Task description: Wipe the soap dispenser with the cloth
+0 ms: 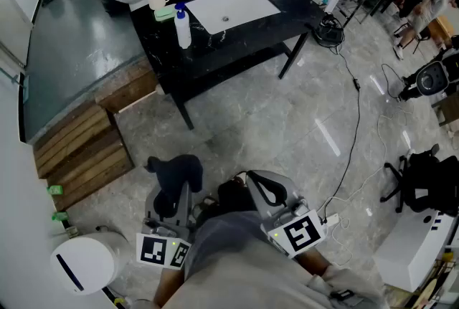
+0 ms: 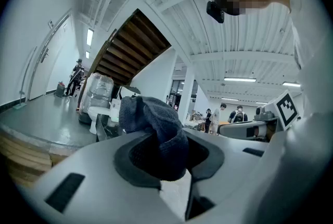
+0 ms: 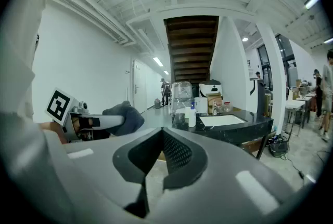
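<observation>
We see the soap dispenser [image 1: 183, 26], a white bottle with a blue pump top, standing upright on the black surface [image 1: 292, 5] just beside the white sink [image 1: 247, 3], well apart from both grippers. The left gripper [image 2: 167, 163] has its jaws clamped on a dark, bunched cloth [image 2: 156, 129]. The right gripper [image 3: 162, 158] has its jaws closed on nothing. The dispenser shows too small to read any label, and the cloth hides the left jaw tips.

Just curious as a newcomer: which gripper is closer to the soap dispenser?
Left, slightly. The left gripper, clamping the cloth, faces the soap dispenser nearly straight on; the right gripper, shut and empty, is offset further right. Both are well short of the counter.
</observation>
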A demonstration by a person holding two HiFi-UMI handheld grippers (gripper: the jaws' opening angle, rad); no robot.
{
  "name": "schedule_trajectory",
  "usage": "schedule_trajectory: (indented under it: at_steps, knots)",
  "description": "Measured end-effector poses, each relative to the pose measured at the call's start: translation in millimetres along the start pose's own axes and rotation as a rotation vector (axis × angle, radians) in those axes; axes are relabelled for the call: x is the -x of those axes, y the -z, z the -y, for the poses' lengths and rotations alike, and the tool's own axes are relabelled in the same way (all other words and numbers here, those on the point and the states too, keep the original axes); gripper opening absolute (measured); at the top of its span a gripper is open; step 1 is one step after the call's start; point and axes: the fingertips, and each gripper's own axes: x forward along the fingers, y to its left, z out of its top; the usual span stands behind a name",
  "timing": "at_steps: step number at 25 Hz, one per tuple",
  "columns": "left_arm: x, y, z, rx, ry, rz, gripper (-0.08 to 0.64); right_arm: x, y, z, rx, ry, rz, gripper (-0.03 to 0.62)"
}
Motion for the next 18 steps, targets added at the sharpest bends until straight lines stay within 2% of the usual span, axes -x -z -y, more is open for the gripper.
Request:
schedule_trajectory:
  at_steps: [11,18]
  knots:
    - [4.5,8.6,1.7,0.022,0.009,-0.004,0.098,3.2,7.0,-1.4,0.002,-0.007,-0.02,0.0]
    - [0.3,8.7,-1.6,0.027,0.003,-0.003,0.1,-1.1,6.8,3.8,-0.041,-0.019,-0.011,0.0]
